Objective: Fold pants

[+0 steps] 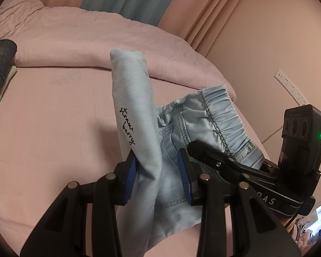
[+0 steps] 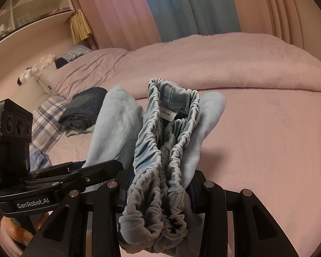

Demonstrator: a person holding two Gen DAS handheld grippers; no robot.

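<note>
**A:** Where are your pants now?

**B:** The light blue pants (image 1: 137, 128) are lifted above the pink bed (image 1: 53, 117), bunched between your two tools. Your left gripper (image 1: 158, 180) is closed on a folded leg part, its blue pads (image 1: 129, 180) pressing the cloth from both sides. Your right gripper (image 2: 158, 184) is closed on the gathered elastic waistband (image 2: 160, 150), which stands up between the fingers and spills down in front of them.

**A:** What is around, and what is in your way?

**B:** In the left wrist view, your right tool crosses just beside the pants, touching the waistband area, so the two grippers are very near each other. A dark folded garment (image 2: 83, 111) lies on the bed at the left side, on a paler cloth, near a plaid pillow (image 2: 47, 120). Behind it is a thick pink duvet (image 2: 224, 60), then pink and blue curtains (image 2: 188, 6). A white power strip (image 1: 291, 85) is on the wall at the right. A shelf (image 2: 32, 6) stands at the far left in the right wrist view.

**A:** Can you read any writing?

**B:** Yes. On the leg it says "straw berry" (image 1: 127, 126) in black script. A white label (image 2: 169, 112) inside the waistband shows red characters, about "130/06", not fully clear. The left tool carries "GenRobot.AI" (image 2: 33, 203).
</note>
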